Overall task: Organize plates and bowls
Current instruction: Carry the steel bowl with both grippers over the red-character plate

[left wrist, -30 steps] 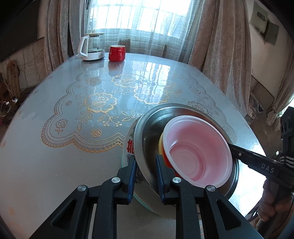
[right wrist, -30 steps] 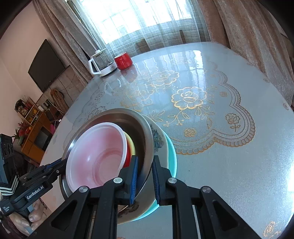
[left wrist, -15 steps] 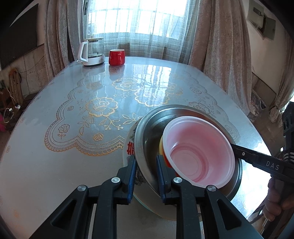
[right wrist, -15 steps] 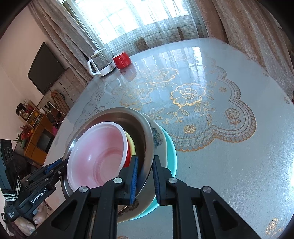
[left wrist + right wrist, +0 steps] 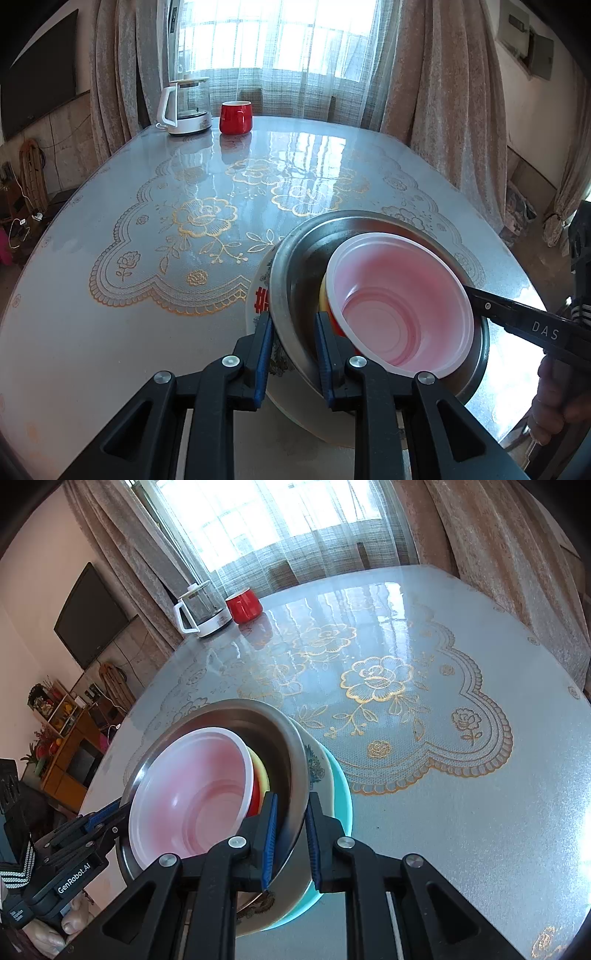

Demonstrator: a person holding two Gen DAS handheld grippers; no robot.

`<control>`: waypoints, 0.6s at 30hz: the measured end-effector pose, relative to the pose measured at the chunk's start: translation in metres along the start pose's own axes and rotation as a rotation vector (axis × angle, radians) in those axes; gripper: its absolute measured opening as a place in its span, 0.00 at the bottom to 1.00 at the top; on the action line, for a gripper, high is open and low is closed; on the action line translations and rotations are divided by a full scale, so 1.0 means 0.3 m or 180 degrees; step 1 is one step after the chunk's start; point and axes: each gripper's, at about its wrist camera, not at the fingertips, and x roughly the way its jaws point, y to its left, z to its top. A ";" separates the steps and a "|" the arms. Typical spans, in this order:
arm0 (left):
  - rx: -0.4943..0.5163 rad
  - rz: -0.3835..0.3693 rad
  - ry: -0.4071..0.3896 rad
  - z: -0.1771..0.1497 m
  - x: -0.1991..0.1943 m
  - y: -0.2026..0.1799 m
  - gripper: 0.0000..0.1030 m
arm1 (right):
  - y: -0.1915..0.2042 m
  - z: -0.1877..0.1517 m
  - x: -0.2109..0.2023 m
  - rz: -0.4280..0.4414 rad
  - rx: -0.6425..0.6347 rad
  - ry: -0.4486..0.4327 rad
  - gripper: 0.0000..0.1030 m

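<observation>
glossy floral desk carries our stack at five o'clock; left tool and right tool clamp the round steel bowl, and the translucent pink plastic bowl may slide if we tilt.

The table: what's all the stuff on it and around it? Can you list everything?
table: one, grey with gold flower pattern, fills the view
metal bowl: one, silver, near edge, gripped on both sides
pink bowl: one, nested inside metal bowl
yellow bowl: one, under pink bowl
patterned plate: one, white, under metal bowl
teal plate: one, bottom of stack
red mug: one, far end
kettle: one, white, beside mug
television: one, black, wall
left hand-held gripper: black, shut on metal bowl rim
right hand-held gripper: black, shut on opposite rim
</observation>
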 end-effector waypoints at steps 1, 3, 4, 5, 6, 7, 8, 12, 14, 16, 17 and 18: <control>-0.0005 -0.0005 0.0002 0.000 0.000 0.002 0.21 | -0.002 -0.001 -0.002 0.0014 0.0011 0.0008 0.15; -0.0019 -0.0010 0.0000 0.000 -0.004 0.005 0.21 | -0.009 -0.004 -0.005 0.0053 0.0048 0.0020 0.15; -0.0020 -0.0002 -0.0002 0.000 -0.005 0.006 0.23 | -0.014 -0.006 -0.006 0.0068 0.0080 0.0027 0.16; -0.0019 0.0008 -0.0007 -0.001 -0.007 0.006 0.23 | -0.017 -0.008 -0.007 0.0077 0.0105 0.0028 0.18; -0.0021 0.0004 -0.0014 -0.003 -0.010 0.005 0.23 | -0.020 -0.011 -0.009 0.0083 0.0123 0.0025 0.19; -0.0024 -0.0002 -0.0015 -0.005 -0.011 0.006 0.24 | -0.022 -0.014 -0.011 0.0089 0.0137 0.0021 0.21; -0.0030 -0.0001 -0.0016 -0.005 -0.012 0.007 0.24 | -0.023 -0.018 -0.014 0.0092 0.0145 0.0020 0.22; -0.0092 -0.0023 -0.0052 -0.007 -0.022 0.015 0.26 | -0.022 -0.023 -0.021 0.0107 0.0153 0.0026 0.22; -0.0131 -0.0090 -0.0045 -0.007 -0.028 0.023 0.27 | -0.018 -0.026 -0.025 0.0101 0.0159 0.0023 0.22; -0.0177 -0.0134 -0.0047 -0.007 -0.037 0.031 0.28 | -0.016 -0.024 -0.027 0.0102 0.0158 0.0012 0.22; -0.0174 -0.0174 -0.0046 -0.008 -0.039 0.034 0.28 | -0.016 -0.026 -0.029 0.0086 0.0154 0.0002 0.22; -0.0166 -0.0183 -0.0036 -0.009 -0.039 0.036 0.28 | -0.014 -0.026 -0.029 0.0078 0.0145 -0.0008 0.22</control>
